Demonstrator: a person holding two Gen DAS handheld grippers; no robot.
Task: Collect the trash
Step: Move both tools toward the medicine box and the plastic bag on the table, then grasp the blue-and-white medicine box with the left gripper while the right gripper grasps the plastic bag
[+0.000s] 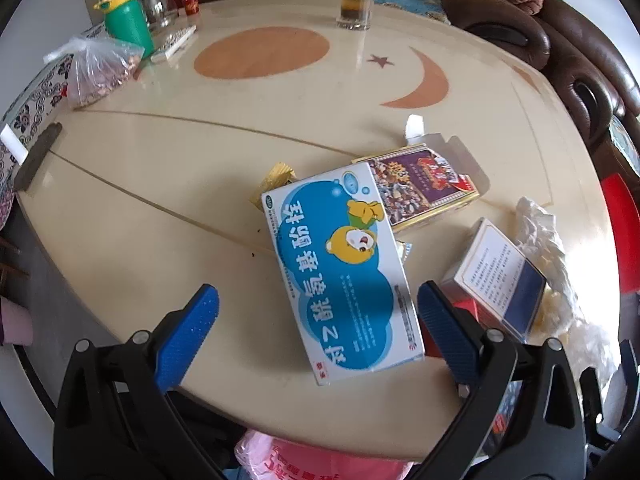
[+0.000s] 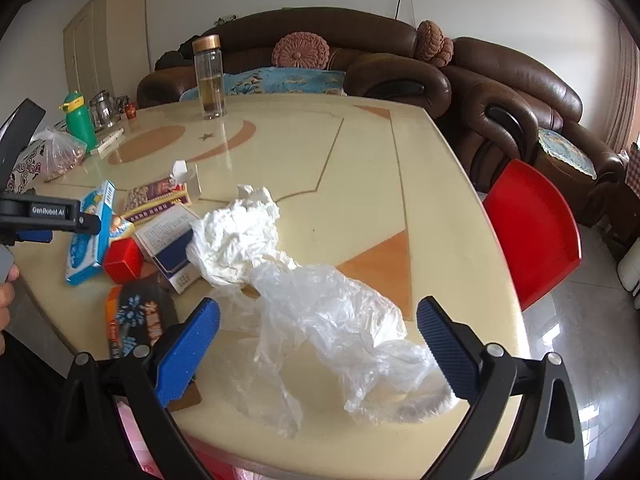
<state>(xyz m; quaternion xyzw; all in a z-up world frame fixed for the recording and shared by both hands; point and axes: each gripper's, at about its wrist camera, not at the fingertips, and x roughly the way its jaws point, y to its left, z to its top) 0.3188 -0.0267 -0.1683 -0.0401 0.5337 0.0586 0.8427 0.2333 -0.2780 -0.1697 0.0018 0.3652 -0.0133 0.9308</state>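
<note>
The left claw (image 1: 318,334) hangs wide over the blue medicine box (image 1: 340,276). The right claw (image 2: 318,344) gapes wide around a clear plastic bag (image 2: 340,320) on the worktop (image 2: 360,168).

Boxes (image 1: 344,272) crowd left; table (image 2: 360,152) beyond lies bare.

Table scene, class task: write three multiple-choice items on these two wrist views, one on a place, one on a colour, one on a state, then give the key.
1. Where does the glass bottle stand?
A. at the table's far side, near the sofa
B. on the red chair
C. inside the plastic bag

2. What colour is the small cube-shaped box beside the blue and white medicine box?
A. green
B. red
C. yellow

3. How is the right gripper?
A. shut on the tissue
B. holding the bottle
C. open

Key: 1 A, it stands before the sofa; 2 B, its faces are red; 3 C, fingers apart over the clear plastic bag.
</note>
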